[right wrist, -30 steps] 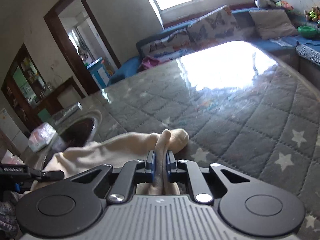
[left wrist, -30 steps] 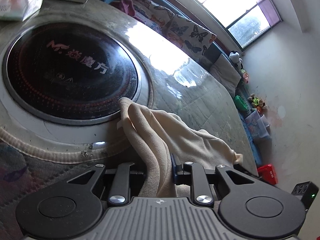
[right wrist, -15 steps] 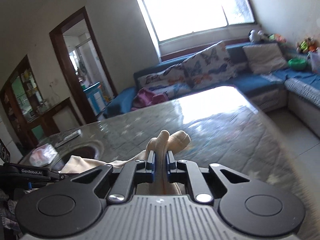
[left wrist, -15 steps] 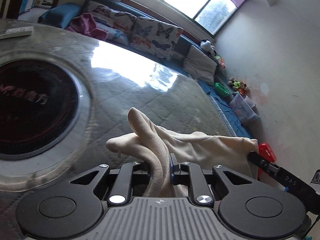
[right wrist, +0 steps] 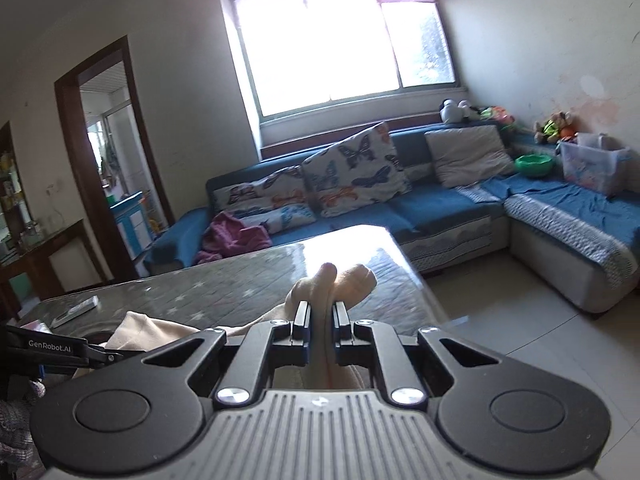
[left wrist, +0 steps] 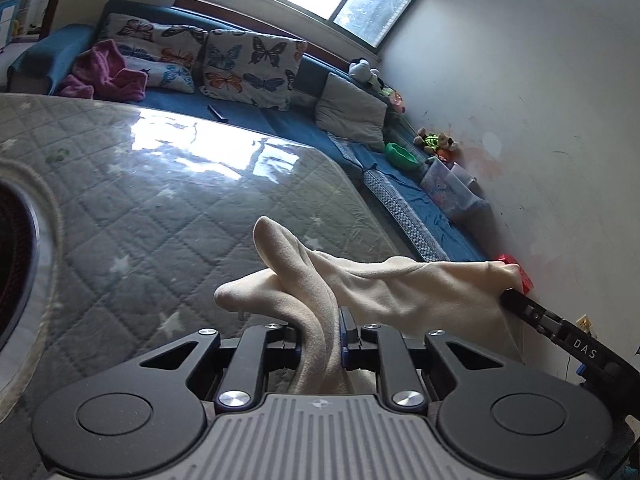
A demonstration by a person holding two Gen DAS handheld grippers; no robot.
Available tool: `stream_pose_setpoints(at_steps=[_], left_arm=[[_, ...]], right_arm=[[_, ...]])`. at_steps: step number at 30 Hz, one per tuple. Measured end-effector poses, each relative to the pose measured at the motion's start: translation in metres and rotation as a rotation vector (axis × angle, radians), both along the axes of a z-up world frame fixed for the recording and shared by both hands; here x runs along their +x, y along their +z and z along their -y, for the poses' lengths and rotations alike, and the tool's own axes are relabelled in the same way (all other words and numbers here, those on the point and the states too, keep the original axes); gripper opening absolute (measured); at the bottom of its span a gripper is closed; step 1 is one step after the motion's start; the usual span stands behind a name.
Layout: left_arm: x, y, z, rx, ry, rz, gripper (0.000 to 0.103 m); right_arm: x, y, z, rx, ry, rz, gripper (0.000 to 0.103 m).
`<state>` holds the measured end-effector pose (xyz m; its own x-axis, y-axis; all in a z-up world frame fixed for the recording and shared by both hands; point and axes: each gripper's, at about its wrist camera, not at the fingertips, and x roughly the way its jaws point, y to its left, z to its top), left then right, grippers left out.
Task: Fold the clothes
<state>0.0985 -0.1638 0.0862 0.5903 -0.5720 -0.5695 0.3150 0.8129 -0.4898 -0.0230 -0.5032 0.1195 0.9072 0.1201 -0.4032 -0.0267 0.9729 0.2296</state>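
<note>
Cloth: cream garment point(left wrist: 384, 288), soft and fleecy, lifted clear of the desk and stretched between the two grippers; in the left wrist view it runs from lower centre toward the right edge of the frame.
Cloth in right view: a bunched fold point(right wrist: 340, 280) pokes up past the fingertips at centre, with more cream fabric trailing to the lower left.
Left gripper point(left wrist: 320, 334): fingers clenched on a thick fold of the garment at lower centre; one rounded flap sticks up above them, another droops to the left.
Right gripper point(right wrist: 320, 320): fingers pinched tight on the fabric, which fills the narrow gap between them.
Other gripper seen: the right one enters the left view from the lower right, its tip at the far cream corner; the left one shows at the lower left edge of the right view.
Desk point(left wrist: 168, 216): grey quilted cover with pale stars under a glossy sheet, glare from the window across its top.
Round inset point(left wrist: 16, 264): dark disc with a pale rim, cut off at the left edge.
Sofa point(right wrist: 440, 208): blue corner sofa behind the desk, with butterfly cushions point(left wrist: 248, 68) and a pink cloth point(left wrist: 104, 72) at its left end.
Window point(right wrist: 340, 40): bright, upper centre.
</note>
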Motion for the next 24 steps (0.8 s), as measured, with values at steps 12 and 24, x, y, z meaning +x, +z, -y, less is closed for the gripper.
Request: stream_pose_setpoints(at_steps=[12,24], left_arm=[[0.015,-0.001,0.041,0.085,-0.039,0.025,0.018],[0.019,-0.009,0.056,0.153,-0.05,0.031,0.018]], right_arm=[[0.01,-0.004,0.023,-0.025,-0.054,-0.01,0.009],[0.019,-0.02,0.034,-0.026,-0.061,-0.034,0.009]])
